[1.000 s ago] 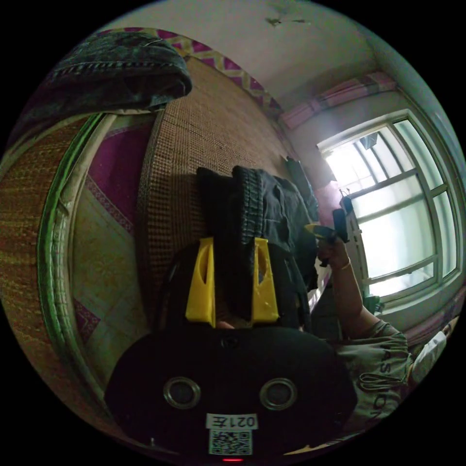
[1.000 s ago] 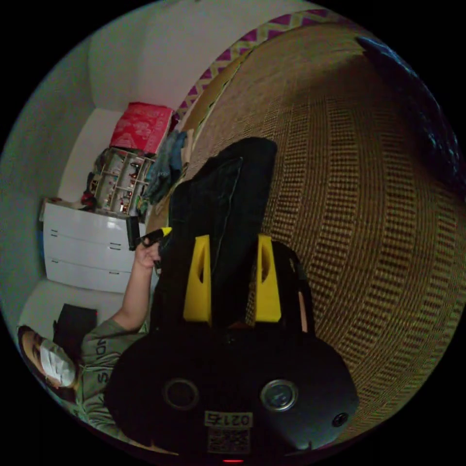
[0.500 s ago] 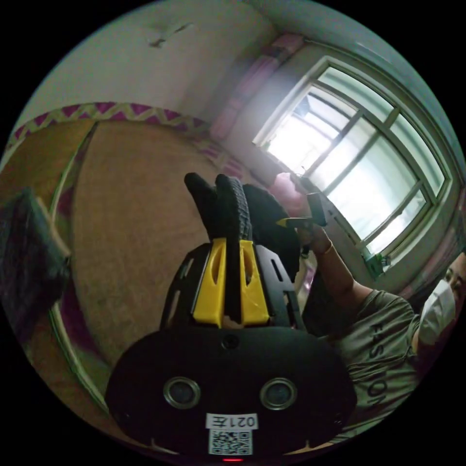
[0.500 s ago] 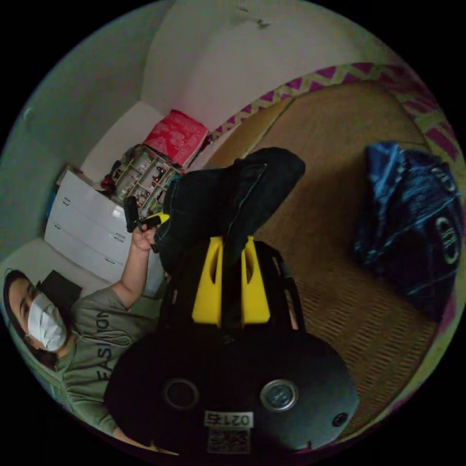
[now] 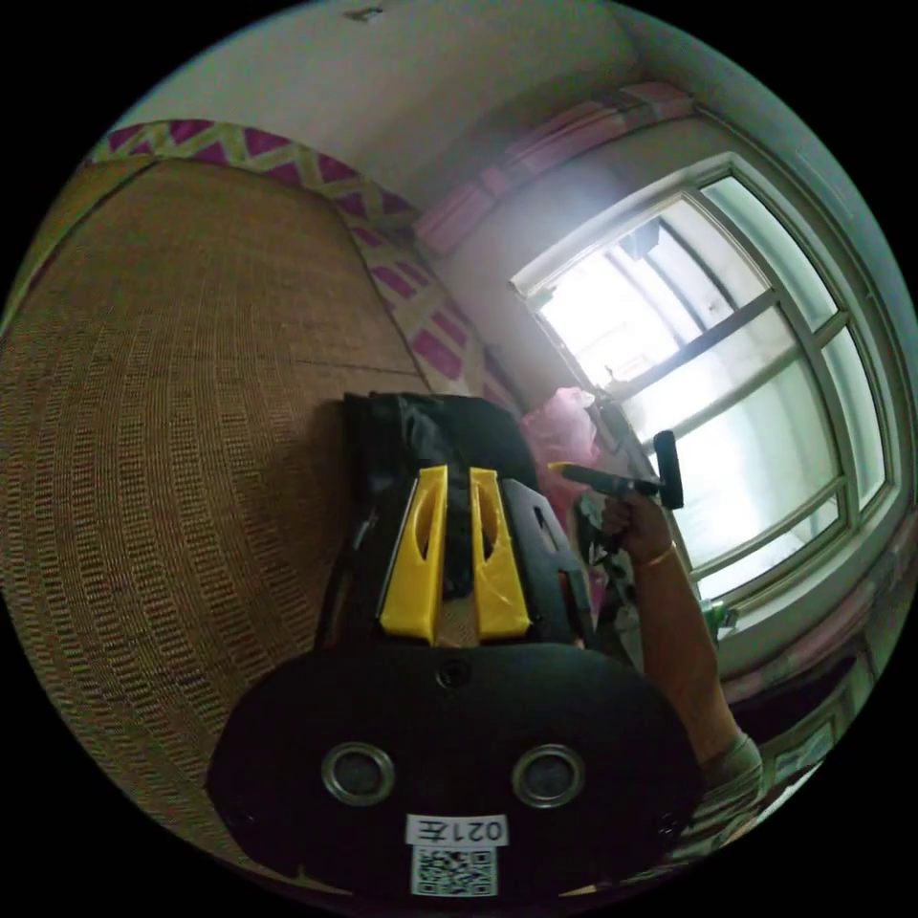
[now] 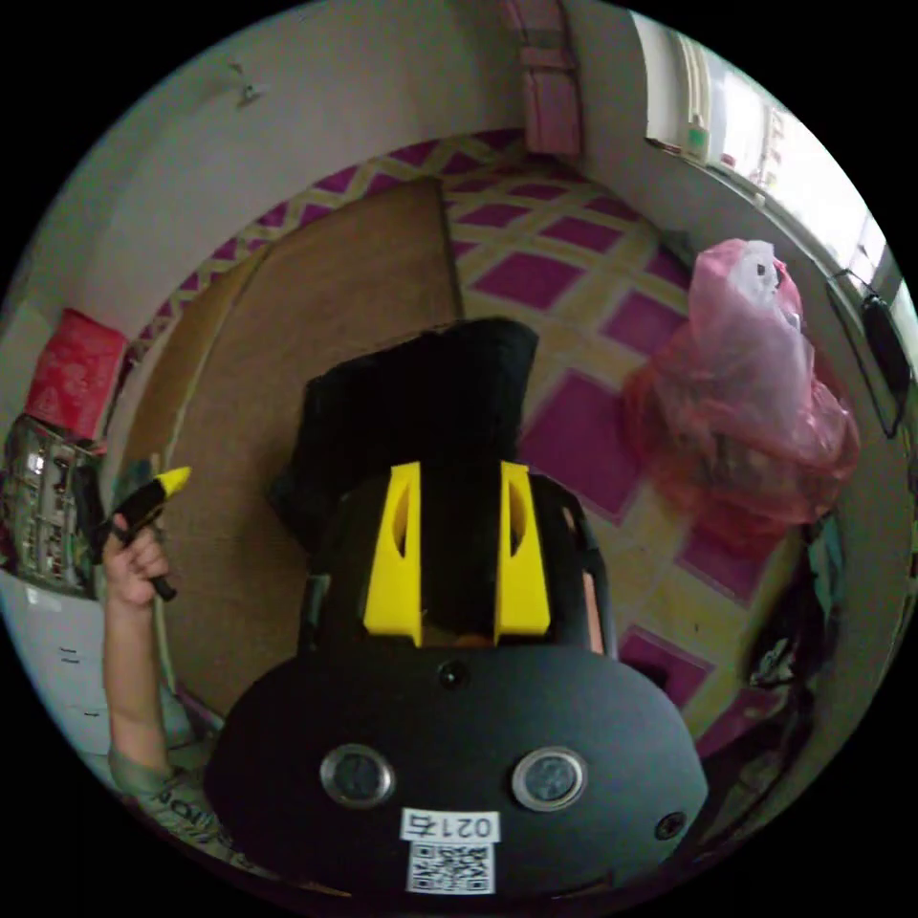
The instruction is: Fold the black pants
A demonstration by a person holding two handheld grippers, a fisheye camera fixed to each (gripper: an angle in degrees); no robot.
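We see our left yellow two-jaw claw [image 5: 455,478] and right yellow two-jaw claw [image 6: 459,473] each pinching the bunched black fabric pants [image 6: 430,392] over the brown woven mat [image 5: 172,402].

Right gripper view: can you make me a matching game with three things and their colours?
Things:
1. pants
2. plastic bag
3. mat

Colours:
A. pink
B. brown woven
C. black

Pairs: 1-C, 2-A, 3-B. The black pants are held between the yellow jaws of the right tool. The pink bag sits on the purple and yellow cover, beside the brown mat.
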